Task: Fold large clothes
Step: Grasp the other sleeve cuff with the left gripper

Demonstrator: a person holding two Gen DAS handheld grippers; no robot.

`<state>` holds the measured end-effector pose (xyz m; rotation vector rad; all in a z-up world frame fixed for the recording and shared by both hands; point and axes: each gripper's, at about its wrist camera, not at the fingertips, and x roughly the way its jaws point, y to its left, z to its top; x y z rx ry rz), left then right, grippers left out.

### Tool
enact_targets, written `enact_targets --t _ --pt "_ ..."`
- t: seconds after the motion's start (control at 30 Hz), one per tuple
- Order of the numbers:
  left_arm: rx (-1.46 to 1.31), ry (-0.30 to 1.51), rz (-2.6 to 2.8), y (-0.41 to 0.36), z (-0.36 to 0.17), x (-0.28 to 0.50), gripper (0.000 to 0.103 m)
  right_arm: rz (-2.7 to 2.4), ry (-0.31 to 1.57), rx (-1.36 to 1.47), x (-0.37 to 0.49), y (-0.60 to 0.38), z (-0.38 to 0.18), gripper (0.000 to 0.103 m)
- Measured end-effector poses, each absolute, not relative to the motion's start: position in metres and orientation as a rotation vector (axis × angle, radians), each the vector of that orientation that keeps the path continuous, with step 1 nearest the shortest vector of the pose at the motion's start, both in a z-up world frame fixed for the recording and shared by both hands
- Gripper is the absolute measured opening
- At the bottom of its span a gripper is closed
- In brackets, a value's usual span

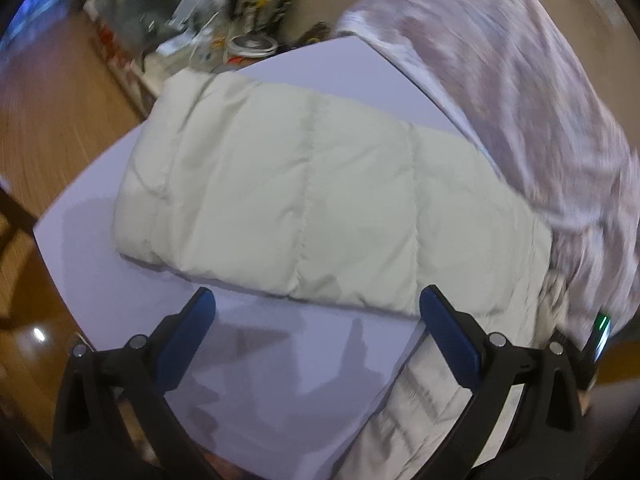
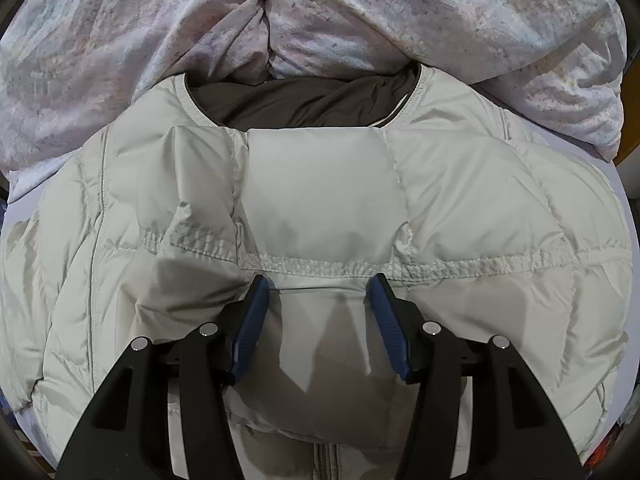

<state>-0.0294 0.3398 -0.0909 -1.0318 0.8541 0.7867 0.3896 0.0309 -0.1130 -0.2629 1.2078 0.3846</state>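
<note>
A cream quilted puffer jacket (image 1: pixel 288 196) lies on the pale lilac table (image 1: pixel 288 368), its sleeve folded across. My left gripper (image 1: pixel 316 304) is open and empty, hovering just in front of the jacket's near edge. In the right wrist view the jacket (image 2: pixel 480 208) fills the frame, collar and brown lining (image 2: pixel 304 108) at the far side. My right gripper (image 2: pixel 320 284) is open, its blue fingers (image 2: pixel 256 312) low over the jacket beside a stitched seam, holding nothing.
A pink-and-white patterned quilt (image 1: pixel 500 64) is heaped along the table's far side, touching the jacket; it also shows in the right wrist view (image 2: pixel 120 40). A cluttered shelf (image 1: pixel 192 32) and wooden floor (image 1: pixel 56 112) lie beyond the table's left edge.
</note>
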Motion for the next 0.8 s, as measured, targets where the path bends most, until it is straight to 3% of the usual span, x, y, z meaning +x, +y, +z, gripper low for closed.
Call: enact_targets --t 0.17,0.37,0.63,0.7,0.8 --pt "-1.171 0.78 0.838 0.359 -0.104 -0.046 0.101 0.383 1.21 -0.255 0.386 0.027 -0.113 0.056" --pt "-1.348 0.689 0.866 0.376 -0.124 -0.063 0.087 0.387 1.206 -0.251 0.381 0.023 -0.111 0.056" --pt "-1.433 0.536 0.907 0.379 -0.129 -0.078 0.08 0.392 1.204 -0.251 0.383 0.024 -0.108 0.056" --pt "-1.456 0.508 0.922 0.38 -0.13 -0.082 0.07 0.391 1.202 -0.252 0.382 0.025 -0.107 0.056" --pt "-1.502 0.465 0.924 0.383 -0.133 -0.089 0.067 0.396 1.201 -0.253 0.381 0.024 -0.108 0.056"
